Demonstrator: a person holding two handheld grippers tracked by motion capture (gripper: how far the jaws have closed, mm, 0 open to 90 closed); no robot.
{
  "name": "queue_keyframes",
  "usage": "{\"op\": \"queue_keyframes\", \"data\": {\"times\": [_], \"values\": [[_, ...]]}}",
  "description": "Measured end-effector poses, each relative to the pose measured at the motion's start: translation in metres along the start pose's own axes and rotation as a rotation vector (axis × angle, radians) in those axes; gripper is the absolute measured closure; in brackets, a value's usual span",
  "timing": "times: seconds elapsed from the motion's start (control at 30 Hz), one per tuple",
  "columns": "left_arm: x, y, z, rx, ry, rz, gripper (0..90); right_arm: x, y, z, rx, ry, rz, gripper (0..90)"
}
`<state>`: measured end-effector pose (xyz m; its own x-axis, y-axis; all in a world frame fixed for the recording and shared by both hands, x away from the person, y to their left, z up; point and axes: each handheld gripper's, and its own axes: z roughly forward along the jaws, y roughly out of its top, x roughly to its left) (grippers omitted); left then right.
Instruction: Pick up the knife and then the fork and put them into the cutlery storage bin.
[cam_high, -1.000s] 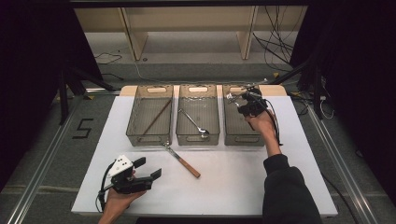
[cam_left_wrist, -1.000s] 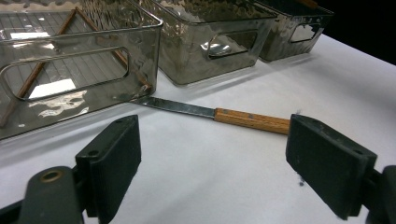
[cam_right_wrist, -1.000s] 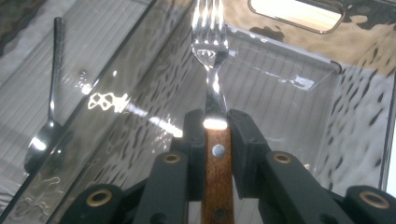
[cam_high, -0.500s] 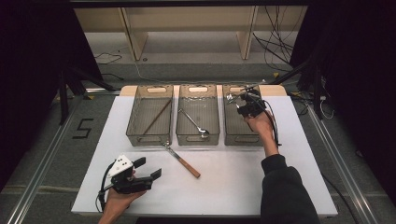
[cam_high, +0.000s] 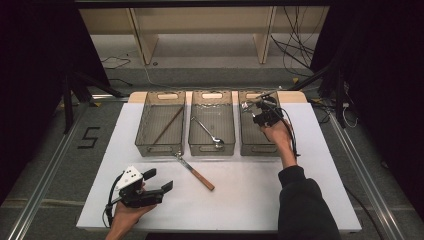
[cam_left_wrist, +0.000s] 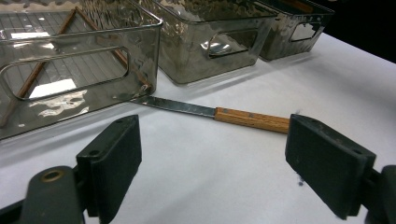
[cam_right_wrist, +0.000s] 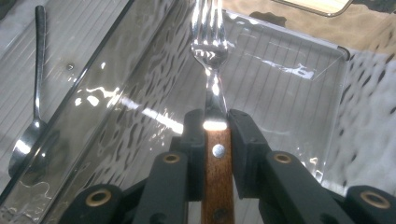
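Note:
A fork (cam_right_wrist: 209, 51) with a wooden handle sits between the jaws of my right gripper (cam_right_wrist: 215, 135), which is shut on it. That gripper (cam_high: 260, 112) hovers over the right smoked bin (cam_high: 258, 145), tines pointing to the bin's far end. A wooden-handled knife (cam_high: 195, 171) lies on the white table in front of the bins, its blade (cam_left_wrist: 180, 106) touching the left bin's front. My left gripper (cam_high: 159, 181) rests at the near left, open and empty, with the knife handle (cam_left_wrist: 252, 119) just beyond its jaws.
Three smoked bins stand in a row. The left bin (cam_high: 150, 148) holds a chopstick (cam_high: 167, 125). The middle bin (cam_high: 212, 148) holds a spoon (cam_high: 207, 131), whose bowl also appears beside the fork (cam_right_wrist: 28, 140). Black curtains flank the table (cam_high: 310, 200).

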<state>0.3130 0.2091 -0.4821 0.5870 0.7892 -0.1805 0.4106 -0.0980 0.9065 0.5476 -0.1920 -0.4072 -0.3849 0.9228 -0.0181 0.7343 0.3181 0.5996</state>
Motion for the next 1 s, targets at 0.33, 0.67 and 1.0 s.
{"op": "queue_keyframes", "data": {"times": [0.33,0.67,1.0], "values": [[-0.001,0.0,0.0,0.002,-0.001,0.005,18.4,0.004,0.003,-0.005,-0.025,0.116,-0.01,57.1],[-0.001,0.0,0.0,0.002,0.001,0.005,18.4,0.02,0.001,-0.019,-0.07,0.161,-0.064,45.5],[-0.001,0.0,0.0,0.001,0.003,0.006,18.4,0.067,-0.016,-0.048,-0.166,0.301,-0.188,36.3]]}}
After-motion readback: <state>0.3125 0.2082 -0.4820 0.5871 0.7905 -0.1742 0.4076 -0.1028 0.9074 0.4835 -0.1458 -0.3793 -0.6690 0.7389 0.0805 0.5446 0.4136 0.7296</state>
